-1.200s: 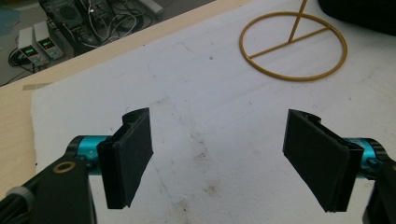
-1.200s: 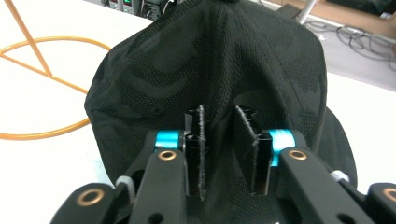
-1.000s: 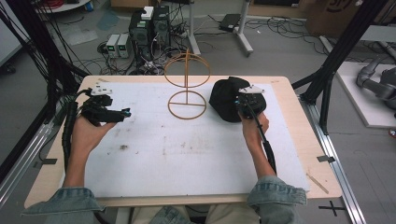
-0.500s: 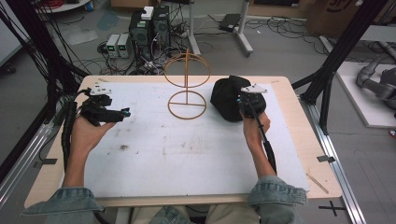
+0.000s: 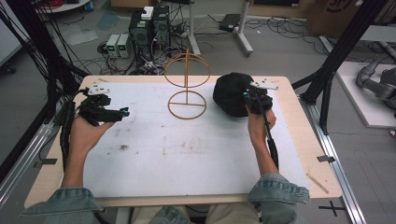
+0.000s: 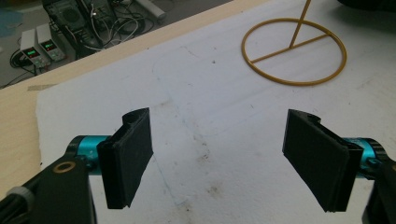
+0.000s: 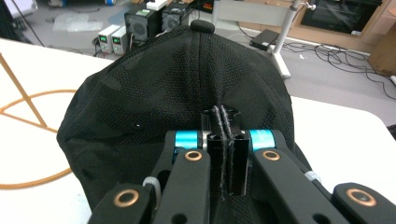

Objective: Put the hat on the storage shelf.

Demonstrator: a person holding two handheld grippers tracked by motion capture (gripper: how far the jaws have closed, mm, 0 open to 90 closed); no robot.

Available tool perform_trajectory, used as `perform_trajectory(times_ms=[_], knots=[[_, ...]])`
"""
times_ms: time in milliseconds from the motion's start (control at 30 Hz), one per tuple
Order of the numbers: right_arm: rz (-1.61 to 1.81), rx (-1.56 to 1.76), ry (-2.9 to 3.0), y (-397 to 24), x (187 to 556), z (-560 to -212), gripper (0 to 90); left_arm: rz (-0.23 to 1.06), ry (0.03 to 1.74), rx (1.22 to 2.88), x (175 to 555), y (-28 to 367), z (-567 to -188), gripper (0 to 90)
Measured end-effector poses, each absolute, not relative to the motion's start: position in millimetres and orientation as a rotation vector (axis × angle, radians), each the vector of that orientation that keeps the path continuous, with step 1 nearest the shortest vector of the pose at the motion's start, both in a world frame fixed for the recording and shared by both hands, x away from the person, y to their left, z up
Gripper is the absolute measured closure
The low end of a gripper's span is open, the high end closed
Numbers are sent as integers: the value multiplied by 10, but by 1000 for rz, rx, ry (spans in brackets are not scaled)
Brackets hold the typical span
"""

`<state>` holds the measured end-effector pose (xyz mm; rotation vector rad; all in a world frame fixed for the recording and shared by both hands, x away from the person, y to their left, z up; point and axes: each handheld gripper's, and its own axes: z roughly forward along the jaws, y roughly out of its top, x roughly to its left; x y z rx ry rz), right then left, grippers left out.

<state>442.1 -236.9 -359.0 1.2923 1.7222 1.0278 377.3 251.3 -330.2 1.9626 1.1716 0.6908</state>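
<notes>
Black mesh cap (image 7: 177, 93), no readable logo, sits far right on the counter (image 5: 196, 154) beside the gold wire stand (image 5: 187, 88); my right hand-held gripper (image 7: 223, 140) pinches its fabric, my left hand-held gripper (image 6: 219, 163) gapes wide.

Wooden table (image 5: 306, 154) topped by a white sheet (image 5: 187, 154) with scuffs and dark smudges. Standing on the sheet near the far edge, a gold wire stand (image 5: 187, 103); just to its right, a black cap (image 5: 231, 93).
</notes>
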Motion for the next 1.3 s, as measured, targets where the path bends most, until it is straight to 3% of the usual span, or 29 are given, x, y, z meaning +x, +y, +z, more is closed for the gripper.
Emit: perform_trajectory(times_ms=[1300], knots=[[1239, 1405, 1489, -2680, 4411, -2842, 900, 681, 1175, 1961, 3786, 2526, -3299, 244]])
